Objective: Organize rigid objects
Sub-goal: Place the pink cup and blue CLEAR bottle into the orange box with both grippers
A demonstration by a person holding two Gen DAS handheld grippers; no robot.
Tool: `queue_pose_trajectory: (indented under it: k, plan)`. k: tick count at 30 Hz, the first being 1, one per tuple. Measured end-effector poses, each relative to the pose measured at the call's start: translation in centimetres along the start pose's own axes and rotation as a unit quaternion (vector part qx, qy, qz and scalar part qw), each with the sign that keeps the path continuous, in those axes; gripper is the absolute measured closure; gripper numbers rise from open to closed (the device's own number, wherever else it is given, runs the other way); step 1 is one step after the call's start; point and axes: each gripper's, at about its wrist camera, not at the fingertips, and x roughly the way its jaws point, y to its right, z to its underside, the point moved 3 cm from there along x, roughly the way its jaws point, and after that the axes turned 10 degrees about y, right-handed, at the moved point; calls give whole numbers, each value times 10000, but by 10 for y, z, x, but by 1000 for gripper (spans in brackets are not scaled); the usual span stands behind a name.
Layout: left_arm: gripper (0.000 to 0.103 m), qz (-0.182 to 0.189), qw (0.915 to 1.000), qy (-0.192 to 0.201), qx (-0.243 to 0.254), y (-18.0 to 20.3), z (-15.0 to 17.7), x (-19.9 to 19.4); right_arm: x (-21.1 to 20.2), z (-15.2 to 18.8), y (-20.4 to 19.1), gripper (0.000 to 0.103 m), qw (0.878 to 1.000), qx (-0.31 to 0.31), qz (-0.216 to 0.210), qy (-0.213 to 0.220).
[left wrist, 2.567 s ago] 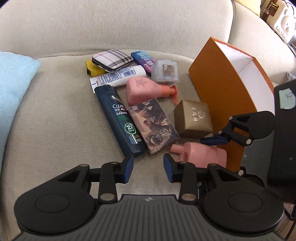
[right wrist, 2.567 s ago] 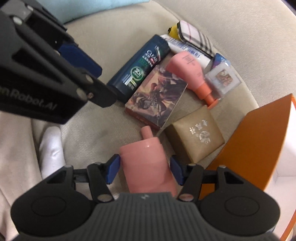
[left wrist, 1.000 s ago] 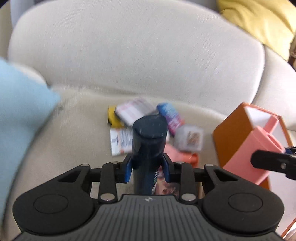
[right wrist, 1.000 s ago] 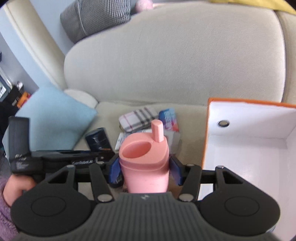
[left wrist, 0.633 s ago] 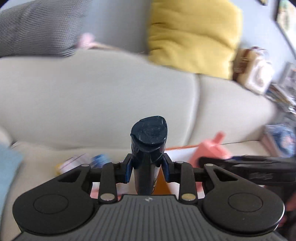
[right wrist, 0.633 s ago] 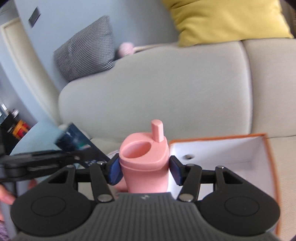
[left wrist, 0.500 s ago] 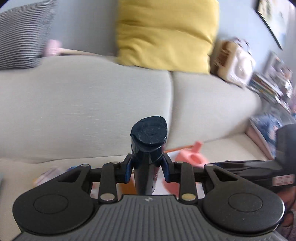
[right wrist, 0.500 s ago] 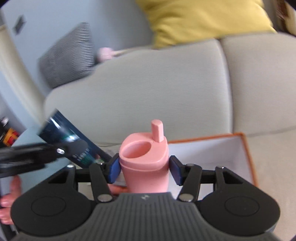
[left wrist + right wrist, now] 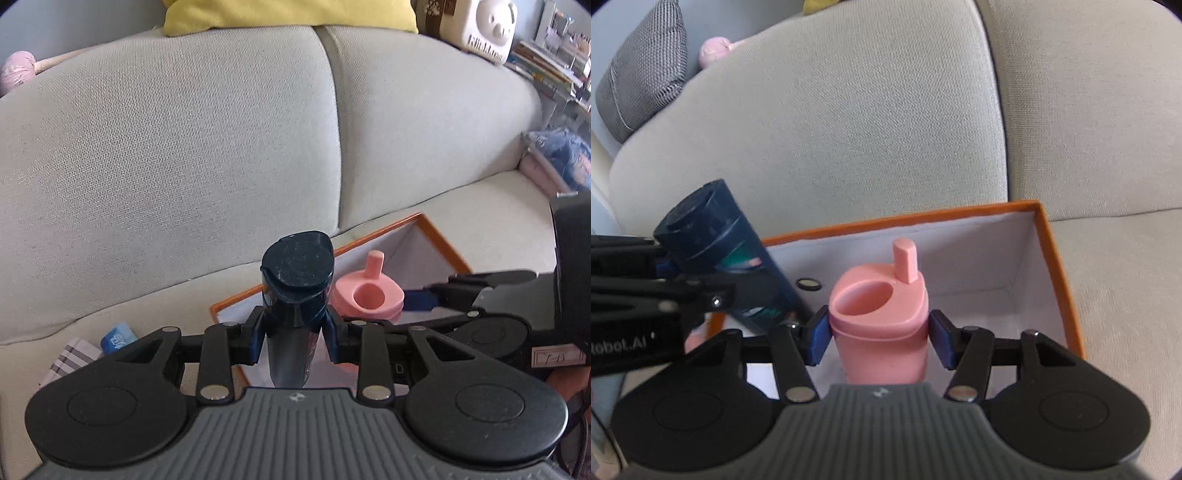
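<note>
My left gripper [image 9: 294, 334] is shut on a dark blue shampoo bottle [image 9: 294, 291], held upright over the left end of the orange box [image 9: 439, 236]. My right gripper [image 9: 880, 338] is shut on a pink pump bottle [image 9: 881, 317], held upright inside the white interior of the orange box [image 9: 1056, 266]. The blue bottle [image 9: 738, 254] shows tilted at the box's left end in the right wrist view. The pink bottle [image 9: 365, 293] shows just right of the blue one in the left wrist view.
The box stands on a beige sofa seat [image 9: 480, 214] against the backrest [image 9: 184, 147]. A plaid case [image 9: 70, 358] and a small blue packet [image 9: 118, 338] lie on the seat left of the box. A grey cushion [image 9: 639, 74] is at the upper left.
Both grippers have lifted their bottles off the seat and carried them right to the orange box. The pink bottle has gone down inside the box, and the blue bottle is now at its left end.
</note>
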Motion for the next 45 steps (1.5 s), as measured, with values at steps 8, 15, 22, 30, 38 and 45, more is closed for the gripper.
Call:
queue_pose_trajectory:
  k: [8, 15, 22, 30, 38, 45]
  plan:
    - [66, -144, 9985, -162, 497, 5, 14, 16, 23, 9, 1, 46, 9978, -657, -12, -127]
    - [64, -212, 9976, -246, 616, 11, 20, 21, 24, 22, 6, 45, 9953, -968, -66, -29]
    - [51, -211, 9983, -90, 536, 14, 15, 16, 17, 31, 14, 42, 9946, -988, -58, -310]
    - [31, 32, 9992, 398, 90, 8, 9, -21, -5, 50, 28, 35, 9924, -1152, 34, -423]
    - [36, -178, 9975, 342, -593, -10, 23, -43, -14, 58, 26, 53, 9898, -1378, -45, -371]
    - [44, -245, 9931, 293, -1105, -30, 40, -57, 11, 44, 13, 53, 9880, -1499, -203, -326]
